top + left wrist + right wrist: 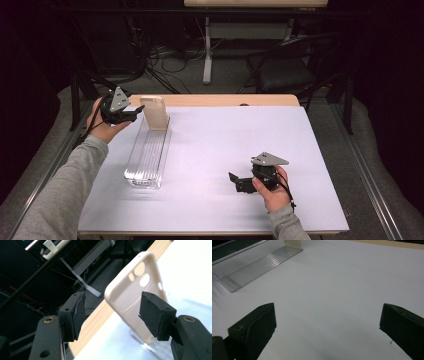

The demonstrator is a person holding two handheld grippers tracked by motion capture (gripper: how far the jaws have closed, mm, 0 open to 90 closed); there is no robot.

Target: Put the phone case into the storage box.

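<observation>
Grey-sleeved forearms enter from 6 o'clock in the high view, each hand holding a claw. Right claw [239, 182] rests low on the worktop [225, 140] at approx. 5 o'clock, jaws spread wide w/ nothing between them; the right gripper view confirms bare white surface between the two black pads. Left claw [131, 114] sits at approx. 10 o'clock, just beside a cream phone case [154, 112] that stands upright in the far end of a clear ribbed rack [148, 156].

Left gripper view: jaws parted, the phone case [135, 297] beyond them, nearer the right-hand pad [153, 313]; pads do not look to press on it, though contact at that pad can't be ruled out. Case leans slightly, its open inside and camera cut-outs facing the camera.

Progress, as a judgement: case looks set in the rack, so placing seems done; what's left is prob. drawing the left claw clear.

View differences: high view gives the overall layout and rack length; left gripper view gives the cut-outs and inner face of the case; right gripper view shows the rack's grooves [259, 265] at 11 o'clock and just the case's foot [293, 243].
</observation>
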